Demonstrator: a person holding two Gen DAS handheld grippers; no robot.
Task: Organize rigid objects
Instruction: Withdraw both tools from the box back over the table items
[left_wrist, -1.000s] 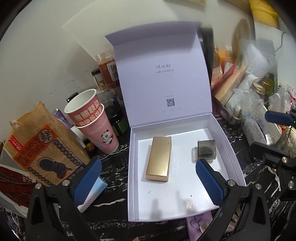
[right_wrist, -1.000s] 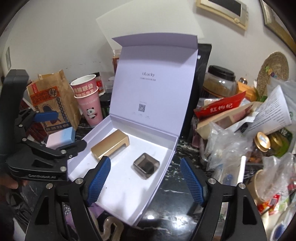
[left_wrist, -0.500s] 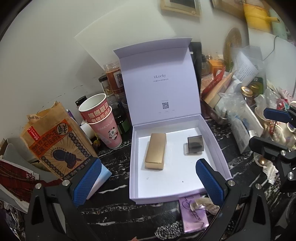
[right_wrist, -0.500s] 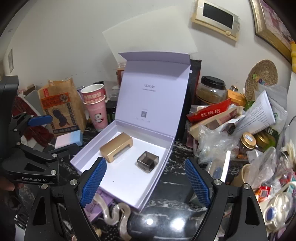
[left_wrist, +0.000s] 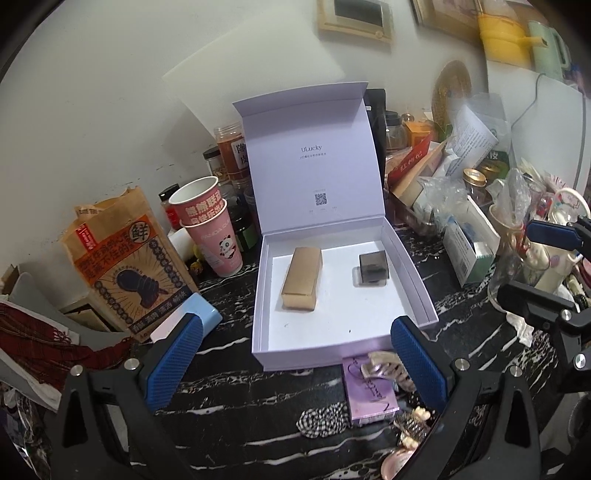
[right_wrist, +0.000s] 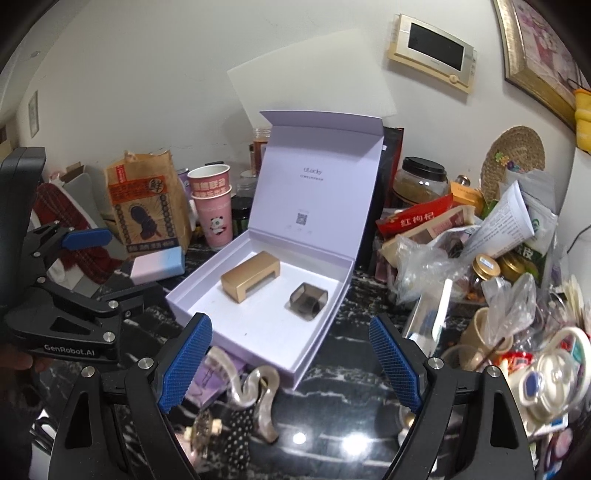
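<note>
An open lavender gift box (left_wrist: 413, 273) (right_wrist: 321, 317) stands on the black marble counter with its lid upright. Inside lie a gold bar-shaped case (left_wrist: 302, 282) (right_wrist: 251, 280) and a small dark square box (left_wrist: 373, 268) (right_wrist: 308, 299). My left gripper (left_wrist: 295, 362) is open and empty, held back in front of the box. My right gripper (right_wrist: 290, 363) is open and empty, in front of the box's near corner. A wavy hair clip (right_wrist: 258, 391), a purple card (left_wrist: 369, 387) and a checked scrunchie (left_wrist: 323, 421) lie in front of the box.
Stacked pink paper cups (left_wrist: 208, 225), a brown paper bag (left_wrist: 125, 273) and a pastel blue-pink case (right_wrist: 159, 264) stand left of the box. Jars, packets and plastic bags (right_wrist: 461, 258) crowd the right side. The wall is close behind.
Both grippers have drawn back and up from the box, so it looks smaller and farther. The items in front of the box have come into view. Both stay open.
</note>
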